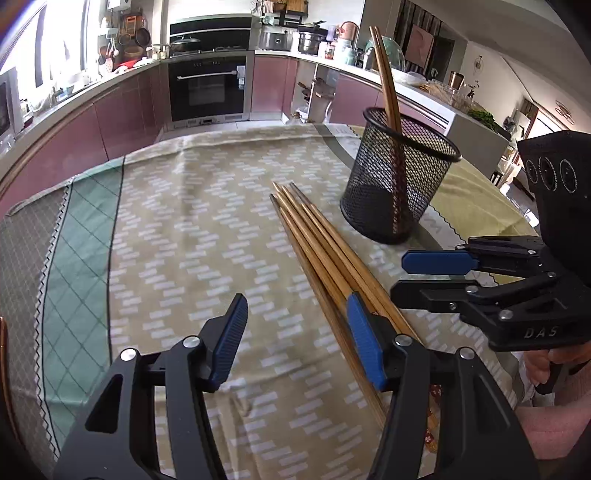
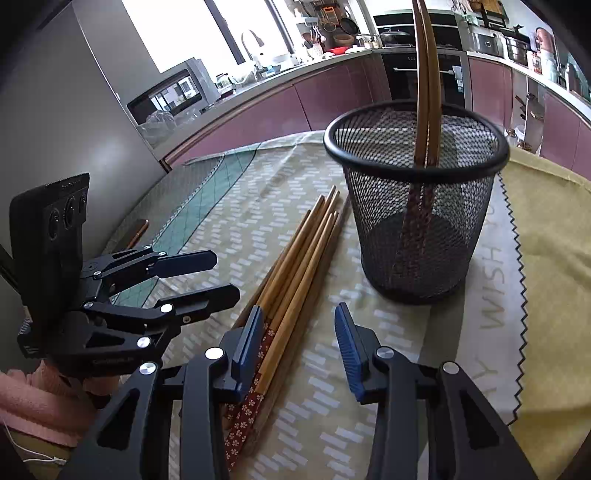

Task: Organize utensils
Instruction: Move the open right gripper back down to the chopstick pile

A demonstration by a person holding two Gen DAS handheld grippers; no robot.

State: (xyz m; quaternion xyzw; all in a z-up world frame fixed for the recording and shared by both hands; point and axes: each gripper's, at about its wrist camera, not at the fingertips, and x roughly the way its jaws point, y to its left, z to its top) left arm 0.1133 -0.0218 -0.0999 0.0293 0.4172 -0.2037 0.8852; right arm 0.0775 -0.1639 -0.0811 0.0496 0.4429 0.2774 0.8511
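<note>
bright daylight | window [image 2: 177,33] blown out | fisheye-curved edges

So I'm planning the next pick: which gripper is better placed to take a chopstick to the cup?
Right gripper, probably: open over the chopsticks, mesh cup just ahead.

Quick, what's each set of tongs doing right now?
Left tongs: open, empty, above the loose chopsticks.
Right tongs: open, empty, over the same chopsticks.
</note>
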